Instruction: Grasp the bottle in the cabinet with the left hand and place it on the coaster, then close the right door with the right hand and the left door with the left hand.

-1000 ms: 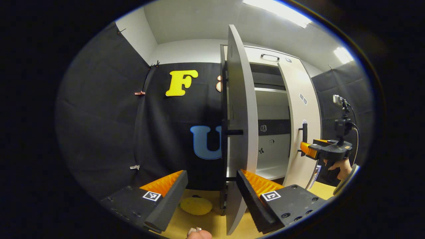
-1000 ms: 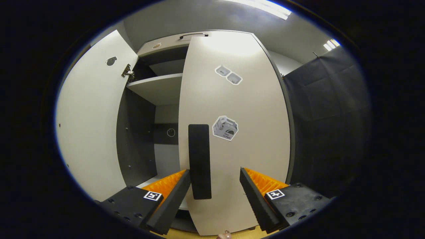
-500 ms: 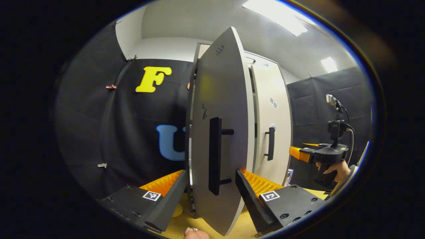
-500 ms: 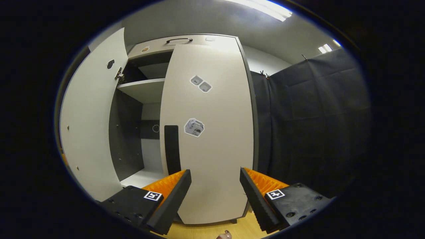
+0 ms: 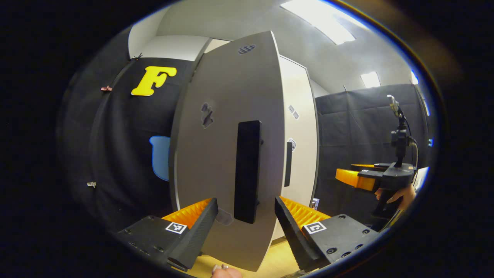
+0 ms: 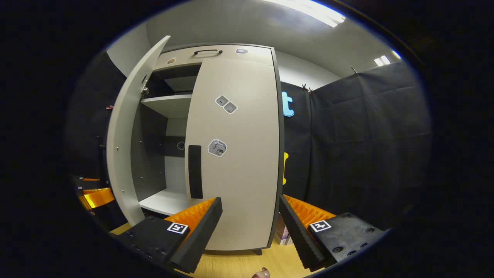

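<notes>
In the left gripper view, the booth's black cloth wall (image 5: 115,154) fills the far left. Next comes the left door (image 5: 227,154), swung partway and seen from its outer face, its free edge standing out ahead of the cabinet front. Its black handle (image 5: 247,170) runs upright between the fingers of the left gripper (image 5: 246,224), whose jaws stand wide apart; whether a finger touches the door panel cannot be told. Right of the left door's free edge the right door (image 5: 299,154) lies flat against the cabinet front with its own handle (image 5: 288,164) near the seam. Farther right, well apart from the cabinet, the right gripper (image 5: 347,177) hangs in open air before the cloth, held by a hand (image 5: 399,195).

In the right gripper view, the left gripper's fingers (image 6: 94,195) show at the far left, beside the left door's (image 6: 123,146) edge. A gap remains between that door and the closed right door (image 6: 239,154), with a shelf (image 6: 168,104) and the cabinet floor (image 6: 164,200) visible through it. The bottle and the coaster cannot be made out. The right gripper's (image 6: 251,227) jaws are wide apart, holding nothing, with free room ahead of the right door. The wooden surface (image 6: 235,264) runs under the cabinet.
</notes>
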A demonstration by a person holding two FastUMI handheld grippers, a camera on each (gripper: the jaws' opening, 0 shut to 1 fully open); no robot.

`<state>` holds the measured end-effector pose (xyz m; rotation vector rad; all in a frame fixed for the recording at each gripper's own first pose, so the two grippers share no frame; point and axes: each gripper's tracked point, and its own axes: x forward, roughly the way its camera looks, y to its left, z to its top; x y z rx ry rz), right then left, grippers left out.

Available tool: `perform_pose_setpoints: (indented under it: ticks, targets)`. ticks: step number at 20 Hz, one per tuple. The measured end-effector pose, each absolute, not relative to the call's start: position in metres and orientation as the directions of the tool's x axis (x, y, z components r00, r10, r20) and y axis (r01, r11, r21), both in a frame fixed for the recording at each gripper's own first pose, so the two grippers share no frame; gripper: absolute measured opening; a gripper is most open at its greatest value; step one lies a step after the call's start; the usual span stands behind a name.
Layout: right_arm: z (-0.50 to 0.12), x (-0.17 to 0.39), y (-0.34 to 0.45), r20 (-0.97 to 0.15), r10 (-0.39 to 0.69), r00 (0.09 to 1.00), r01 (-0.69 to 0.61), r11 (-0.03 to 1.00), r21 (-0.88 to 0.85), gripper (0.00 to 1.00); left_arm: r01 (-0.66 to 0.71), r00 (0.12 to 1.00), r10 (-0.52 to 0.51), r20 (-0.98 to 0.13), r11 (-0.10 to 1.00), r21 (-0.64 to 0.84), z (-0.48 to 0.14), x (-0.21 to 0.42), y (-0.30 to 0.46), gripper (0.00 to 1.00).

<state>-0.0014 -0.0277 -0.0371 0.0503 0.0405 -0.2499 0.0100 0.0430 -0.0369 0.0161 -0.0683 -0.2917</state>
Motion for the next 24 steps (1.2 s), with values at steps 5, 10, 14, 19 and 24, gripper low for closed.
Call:
perform_pose_setpoints:
  ticks: [5,10,14,19,24]
  targets:
    - [-0.038,-0.02,-0.042,-0.055,-0.241,0.969,0.241,0.97,-0.01,0.97,0.317,0.947,-0.319,0.049,0.948,0.034,-0.045,0.012,0.012,0.97]
    - [-0.044,-0.023,-0.051,-0.08,-0.22,0.972,0.222,0.975,0.023,0.97,0.297,0.954,-0.298,0.041,0.954,0.032,-0.045,0.009,0.01,0.94]
    - [-0.045,-0.023,-0.05,-0.087,-0.181,0.98,0.185,0.982,0.043,0.98,0.282,0.959,-0.282,0.039,0.959,0.012,-0.043,0.008,0.01,0.97]
    - [-0.047,-0.024,-0.048,-0.097,-0.132,0.987,0.138,0.989,0.056,0.97,0.223,0.973,-0.225,0.048,0.974,0.035,-0.042,0.006,0.006,0.94]
    - [-0.046,-0.024,-0.041,-0.092,-0.086,0.992,0.092,0.994,0.064,0.97,0.177,0.983,-0.178,0.053,0.984,0.012,-0.042,0.005,0.01,0.97]
